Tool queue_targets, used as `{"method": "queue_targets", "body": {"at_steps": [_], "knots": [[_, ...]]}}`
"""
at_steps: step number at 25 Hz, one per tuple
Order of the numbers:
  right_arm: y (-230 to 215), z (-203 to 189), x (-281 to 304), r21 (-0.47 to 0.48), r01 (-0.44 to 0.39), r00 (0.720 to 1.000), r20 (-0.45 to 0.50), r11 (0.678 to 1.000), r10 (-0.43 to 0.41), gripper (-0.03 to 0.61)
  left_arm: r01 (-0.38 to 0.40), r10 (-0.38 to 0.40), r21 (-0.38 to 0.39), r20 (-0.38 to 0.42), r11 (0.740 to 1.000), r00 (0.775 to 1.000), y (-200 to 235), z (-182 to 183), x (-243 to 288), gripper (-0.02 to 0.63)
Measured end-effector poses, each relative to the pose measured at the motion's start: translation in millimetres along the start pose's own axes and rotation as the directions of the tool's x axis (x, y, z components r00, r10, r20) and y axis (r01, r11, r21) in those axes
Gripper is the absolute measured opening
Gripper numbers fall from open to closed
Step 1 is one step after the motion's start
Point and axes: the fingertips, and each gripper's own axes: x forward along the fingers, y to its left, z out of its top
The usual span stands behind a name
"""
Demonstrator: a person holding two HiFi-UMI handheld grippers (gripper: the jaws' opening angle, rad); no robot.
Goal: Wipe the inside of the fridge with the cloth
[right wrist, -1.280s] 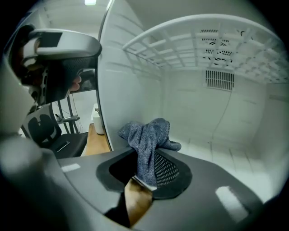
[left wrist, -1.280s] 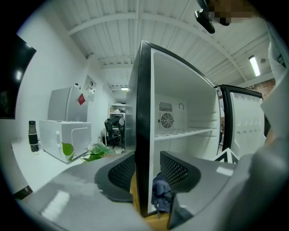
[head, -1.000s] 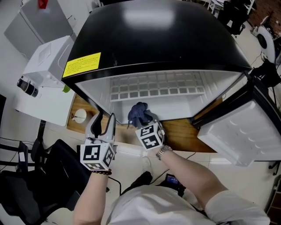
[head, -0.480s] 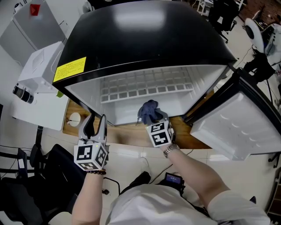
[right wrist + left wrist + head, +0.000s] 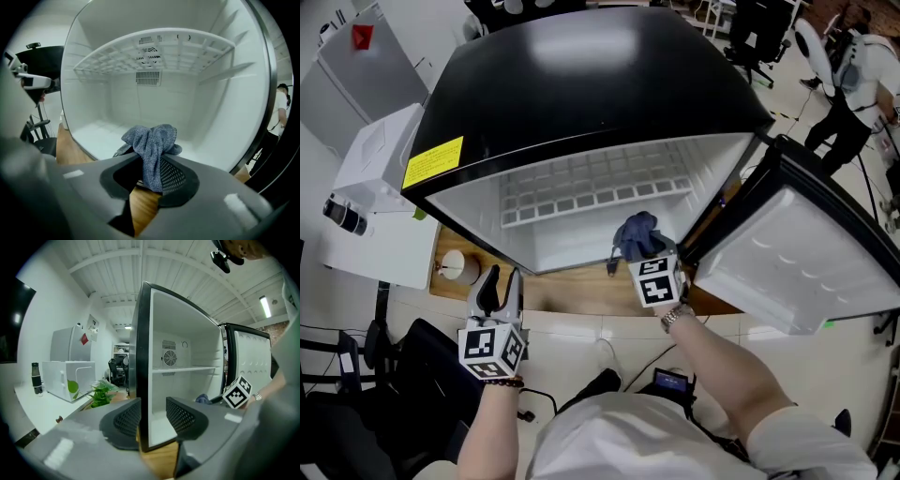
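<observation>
Right tool [image 5: 641, 253] is clamped on the cloth [image 5: 637, 234], a blue-grey knit rag. It's pinched in a bunch, with loose folds flopping over the pads [image 5: 173, 176] toward 12 o'clock. The cloth is at the mouth of the fridge [image 5: 581, 84], about 5 o'clock of the opening in the head view. It's over the front lip and not visibly touching the liner floor [image 5: 101, 133].

Handling, my read: light, soft, no stiffness, so it drapes and drags rather than pushes. Only the wad ahead of the pads will wipe. Keep your grip on the bunch; a corner hold would just trail. Can't tell if it's damp.

Left tool [image 5: 503, 284]: jaws apart, holding nothing, at 7 o'clock of the opening. The fridge's left front edge lines up in its gap; can't tell if it's between the jaws or beyond them.

Hidden: the black top [image 5: 609, 56] blocks most of the cavity from the head view, with only the wire shelf [image 5: 591, 187] and a strip below it showing. Door [image 5: 797, 267] is cut off at 3 o'clock. How much cloth sits inside the pinch is unreadable.
</observation>
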Motion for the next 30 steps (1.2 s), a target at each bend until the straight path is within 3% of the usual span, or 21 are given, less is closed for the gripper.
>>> {"method": "queue_targets", "body": {"at_steps": [10, 17, 21, 24, 27, 30], "knots": [[-37, -11, -11, 0.042, 0.092, 0.995, -0.045, 0.995, -0.090, 0.100, 0.132, -0.130, 0.035, -0.061, 0.991, 0.990, -52, -23, 5, 0.168], [-33, -4, -13, 0.087, 0.071, 0.997, -0.024, 0.994, -0.069, 0.100, 0.283, -0.277, 0.058, -0.094, 0.958, 0.956, -96, -22, 19, 0.167], [-20, 16, -27, 0.104, -0.028, 0.997, 0.075, 0.994, 0.020, 0.100, 0.433, -0.424, 0.040, -0.140, 0.900, 0.895, -126, -20, 36, 0.152], [-11, 35, -47, 0.068, -0.098, 0.986, 0.144, 0.993, 0.088, 0.100, 0.530, -0.518, 0.034, -0.169, 0.847, 0.839, -142, -16, 49, 0.181], [6, 54, -70, 0.016, -0.202, 0.958, 0.210, 0.979, 0.195, 0.100, 0.614, -0.601, 0.014, -0.185, 0.789, 0.777, -153, -11, 59, 0.225], [26, 69, -98, -0.045, -0.329, 0.909, 0.255, 0.943, 0.329, 0.100, 0.700, -0.692, -0.023, -0.175, 0.714, 0.700, -163, -3, 64, 0.270]]}}
